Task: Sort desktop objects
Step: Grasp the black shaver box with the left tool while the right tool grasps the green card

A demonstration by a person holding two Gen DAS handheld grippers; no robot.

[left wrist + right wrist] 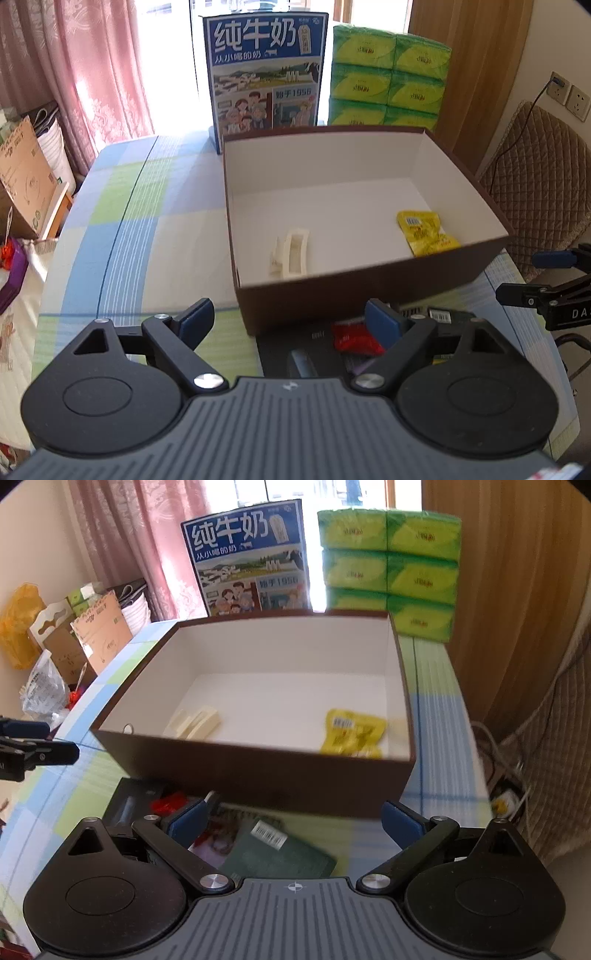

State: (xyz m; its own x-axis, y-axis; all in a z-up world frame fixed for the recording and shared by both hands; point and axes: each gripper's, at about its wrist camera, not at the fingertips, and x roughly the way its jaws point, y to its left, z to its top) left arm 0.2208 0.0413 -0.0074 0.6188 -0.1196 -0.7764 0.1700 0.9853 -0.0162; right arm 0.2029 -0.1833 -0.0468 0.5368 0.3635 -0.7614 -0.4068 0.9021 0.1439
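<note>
Left wrist view first: our left gripper (290, 319) has its jaws spread wide, nothing between the blue pads, hovering above the table (147, 236) just in front of the brown box (332, 299). Inside the box we count 2 things: 1 cream hair clip (291, 253) near the front-left, 1 yellow snack packet (424, 232) at the front-right. On the table below the gripper, by the box's near wall, 1 red packet (351, 338) lies on a black item w/ barcode (443, 317); the rest there is blurred, so we can't count it for sure. Right gripper (546, 280) pokes in at the right edge. Behind the box: 1 milk carton (264, 70), 1 stack of green tissue packs (391, 74), 6 faces showing.

Right wrist view: our right gripper (295, 819) is also wide open and empty, over a green notebook w/ barcode (280, 853) and prob. a picture card beside it. Same box (258, 775), same 2 items: clip (195, 722), yellow packet (351, 734). Red packet (168, 801) sits left of the near pad. Left gripper (33, 753) shows at the left edge.
</note>
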